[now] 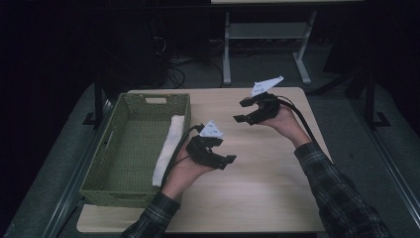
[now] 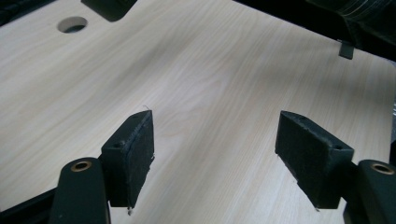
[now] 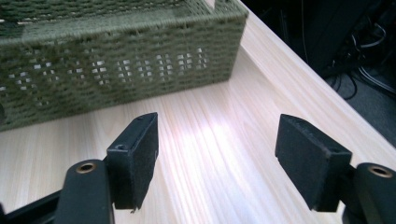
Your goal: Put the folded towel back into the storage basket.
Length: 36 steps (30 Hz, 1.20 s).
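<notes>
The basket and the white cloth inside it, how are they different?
The basket is green and woven, while the white cloth is pale and looks soft. The basket is a wide, open box with walls; the cloth is a narrow strip. The basket stands on the table, but the cloth lies inside it along its right wall. Both are long in shape and run the same way, and no hand-held gripper touches either.

Bare table point(image 1: 267, 183) lies open right of the basket point(image 1: 130, 196), near to far. The basket's woven wall blocks the left; a white cloth point(image 1: 168, 146) lines its right inside.
</notes>
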{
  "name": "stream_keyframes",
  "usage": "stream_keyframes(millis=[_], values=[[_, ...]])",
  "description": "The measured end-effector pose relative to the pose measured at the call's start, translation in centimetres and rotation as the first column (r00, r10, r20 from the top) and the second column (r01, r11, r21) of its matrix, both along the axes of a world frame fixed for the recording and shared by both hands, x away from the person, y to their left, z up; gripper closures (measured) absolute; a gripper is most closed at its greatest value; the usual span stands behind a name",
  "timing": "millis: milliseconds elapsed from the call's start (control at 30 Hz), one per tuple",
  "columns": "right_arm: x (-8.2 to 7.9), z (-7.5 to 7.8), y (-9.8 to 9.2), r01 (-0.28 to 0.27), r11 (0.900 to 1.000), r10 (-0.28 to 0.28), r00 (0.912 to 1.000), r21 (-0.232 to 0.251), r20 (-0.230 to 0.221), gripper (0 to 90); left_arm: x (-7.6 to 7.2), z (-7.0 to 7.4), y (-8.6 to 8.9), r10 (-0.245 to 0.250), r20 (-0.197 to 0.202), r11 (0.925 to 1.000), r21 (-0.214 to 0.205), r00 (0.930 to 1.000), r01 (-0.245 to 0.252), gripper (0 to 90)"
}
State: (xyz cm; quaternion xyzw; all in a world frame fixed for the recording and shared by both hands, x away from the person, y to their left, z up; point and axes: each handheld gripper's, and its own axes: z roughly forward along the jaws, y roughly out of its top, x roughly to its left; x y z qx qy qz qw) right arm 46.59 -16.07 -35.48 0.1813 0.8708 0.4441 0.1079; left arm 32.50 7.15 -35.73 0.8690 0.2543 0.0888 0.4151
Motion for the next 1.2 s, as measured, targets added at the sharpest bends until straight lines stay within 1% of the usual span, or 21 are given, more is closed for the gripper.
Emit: stream_keyframes(millis=[33, 67, 100, 133, 200, 267, 400, 467, 533, 600, 667, 700, 733, 800, 867, 933, 1033, 1067, 1100, 1167, 1200], values=[[0.0, 0.0, 0.0, 0.000, 1.0000, 0.000, 1.0000, 0.000, 0.000, 29.2, -0.1, -0.3, -0.4, 0.003, 0.002, 1.0000, 0.001, 1.0000, -0.003, 27.5], [-0.3, -0.5, -0.8, 0.015, 0.9999, -0.015, 0.9999, 0.001, -0.003, 28.4, -0.4, -1.0, -1.0, 0.005, 0.010, 0.9999, 0.014, 0.9999, -0.005, 27.1], [-0.3, -0.5, -0.8, 0.015, 0.9999, -0.015, 0.9999, 0.001, -0.003, 28.4, -0.4, -1.0, -1.0, 0.005, 0.010, 0.9999, 0.014, 0.9999, -0.005, 27.0], [-0.7, -1.0, -1.6, 0.032, 0.9995, -0.032, 0.9995, 0.010, -0.007, 27.3, -0.7, -1.8, -1.5, 0.012, 0.018, 0.9999, 0.010, 0.9998, -0.012, 27.0], [-0.9, -1.3, -2.0, 0.042, 0.9989, -0.041, 0.9991, 0.022, -0.011, 27.0, -0.9, -2.2, -1.8, 0.016, 0.018, 0.9998, 0.007, 0.9997, -0.017, 27.0], [-1.3, -1.9, -2.9, 0.055, 0.9980, -0.054, 0.9984, 0.033, -0.017, 26.0, -1.1, -3.0, -2.1, 0.012, 0.031, 0.9997, 0.020, 0.9994, -0.012, 27.0], [-2.2, -3.3, -4.1, 0.087, 0.9959, -0.087, 0.9959, 0.023, -0.026, 22.6, -1.3, -4.3, -2.6, 0.011, 0.038, 0.9995, 0.031, 0.9992, -0.012, 25.7], [-2.7, -4.0, -4.6, 0.117, 0.9931, -0.117, 0.9926, 0.007, -0.032, 18.6, -1.3, -5.0, -2.7, 0.012, 0.027, 0.9994, 0.031, 0.9996, -0.013, 24.7], [-3.2, -4.7, -5.1, 0.134, 0.9909, -0.134, 0.9899, 0.005, -0.047, 18.3, -1.2, -5.7, -2.9, 0.009, 0.018, 0.9995, 0.029, 0.9998, -0.010, 24.2], [-3.7, -5.4, -5.5, 0.157, 0.9876, -0.156, 0.9855, 0.001, -0.065, 17.0, -1.1, -6.4, -2.9, 0.010, 0.007, 0.9994, 0.032, 0.9999, -0.010, 22.6], [-4.2, -6.2, -6.0, 0.170, 0.9854, -0.170, 0.9827, 0.001, -0.074, 16.7, -0.9, -7.3, -2.9, 0.024, -0.010, 0.9997, 0.001, 0.9997, -0.024, 22.4], [-4.5, -6.6, -6.2, 0.179, 0.9838, -0.179, 0.9800, -0.002, -0.088, 16.0, -0.8, -7.7, -2.8, 0.031, -0.005, 0.9995, 0.007, 0.9995, -0.031, 22.4], [-4.8, -7.0, -6.4, 0.185, 0.9828, -0.185, 0.9789, -0.007, -0.087, 15.9, -0.8, -8.1, -2.8, 0.039, 0.012, 0.9989, 0.026, 0.9992, -0.039, 22.4], [-5.3, -7.8, -6.7, 0.201, 0.9794, -0.202, 0.9750, -0.014, -0.092, 14.4, -0.7, -8.7, -2.7, 0.045, 0.010, 0.9985, 0.031, 0.9990, -0.045, 22.2], [-5.7, -8.6, -7.1, 0.222, 0.9749, -0.223, 0.9691, -0.019, -0.106, 13.9, -0.6, -9.4, -2.7, 0.054, 0.027, 0.9976, 0.042, 0.9982, -0.055, 21.5], [-6.0, -9.3, -7.4, 0.243, 0.9695, -0.245, 0.9633, -0.031, -0.110, 13.7, -0.6, -10.0, -2.7, 0.053, 0.028, 0.9965, 0.063, 0.9982, -0.055, 20.9], [-6.4, -10.3, -8.0, 0.270, 0.9623, -0.272, 0.9559, -0.036, -0.111, 13.6, -0.5, -10.5, -2.7, 0.059, 0.041, 0.9941, 0.088, 0.9974, -0.063, 19.9], [-6.6, -10.6, -8.0, 0.283, 0.9587, -0.284, 0.9514, -0.032, -0.118, 13.6, -0.6, -10.7, -2.7, 0.064, 0.048, 0.9936, 0.090, 0.9968, -0.068, 19.9], [-6.7, -11.0, -8.2, 0.286, 0.9576, -0.288, 0.9506, -0.035, -0.116, 13.7, -0.5, -10.9, -2.7, 0.062, 0.051, 0.9937, 0.090, 0.9968, -0.067, 19.9], [-6.8, -11.9, -8.2, 0.304, 0.9504, -0.310, 0.9442, -0.067, -0.112, 13.7, -0.5, -11.3, -2.8, 0.065, 0.044, 0.9934, 0.092, 0.9969, -0.069, 19.9], [-6.7, -12.2, -8.2, 0.312, 0.9470, -0.319, 0.9407, -0.075, -0.115, 13.7, -0.4, -11.4, -2.8, 0.064, 0.040, 0.9921, 0.105, 0.9972, -0.068, 19.8]])
